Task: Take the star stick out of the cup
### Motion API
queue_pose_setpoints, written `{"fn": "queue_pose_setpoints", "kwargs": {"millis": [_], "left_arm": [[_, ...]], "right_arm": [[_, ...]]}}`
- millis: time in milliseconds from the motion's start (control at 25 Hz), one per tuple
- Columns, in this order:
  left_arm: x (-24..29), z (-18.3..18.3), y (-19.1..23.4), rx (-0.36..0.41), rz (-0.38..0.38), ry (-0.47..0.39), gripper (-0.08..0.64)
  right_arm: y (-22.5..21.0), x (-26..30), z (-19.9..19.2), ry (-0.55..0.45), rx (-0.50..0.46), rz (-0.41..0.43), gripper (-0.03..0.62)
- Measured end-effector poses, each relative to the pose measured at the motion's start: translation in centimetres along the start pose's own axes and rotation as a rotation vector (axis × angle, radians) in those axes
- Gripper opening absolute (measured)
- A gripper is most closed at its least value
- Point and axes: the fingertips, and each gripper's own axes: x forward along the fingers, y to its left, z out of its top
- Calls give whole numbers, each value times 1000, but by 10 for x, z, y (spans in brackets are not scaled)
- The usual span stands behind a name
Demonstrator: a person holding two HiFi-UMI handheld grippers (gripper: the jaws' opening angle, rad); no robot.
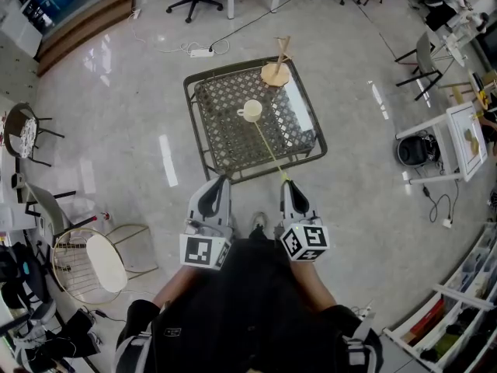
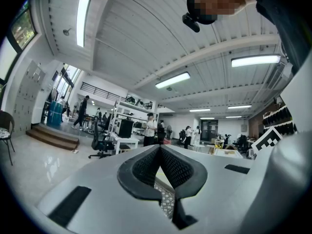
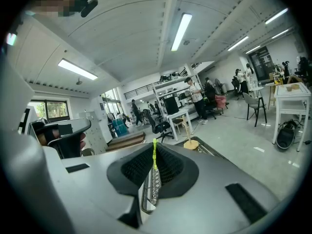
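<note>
A pale cup [image 1: 250, 110] stands on the dark mesh table [image 1: 225, 138]. A thin yellow-green stick [image 1: 268, 148] slants from the cup down to the table's near edge. My right gripper [image 1: 285, 182] is shut on its near end there. In the right gripper view the stick [image 3: 154, 155] shows as a thin line pinched between the black pads [image 3: 170, 167]. The stick's far end is hidden in the cup, and no star shows. My left gripper [image 1: 220, 180] hangs beside the right one, short of the table's edge. Its jaws are shut on nothing [image 2: 160, 150].
A wooden stand with a round base [image 1: 275, 72] sits at the table's far corner and also shows as the stand [image 3: 190, 144] in the right gripper view. A wire stool with a white seat [image 1: 101, 261] is at my left, a white desk [image 1: 464, 140] at the right. Office chairs and people are farther off.
</note>
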Motion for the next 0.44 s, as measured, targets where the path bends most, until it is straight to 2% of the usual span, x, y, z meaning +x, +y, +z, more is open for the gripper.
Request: {"fn": "queue_pose_setpoints", "kwargs": {"millis": [440], "left_arm": [[1,-2,3,-2,-3,-1,12]], "right_arm": [[1,3,-1,-7,0,-1,21]]}}
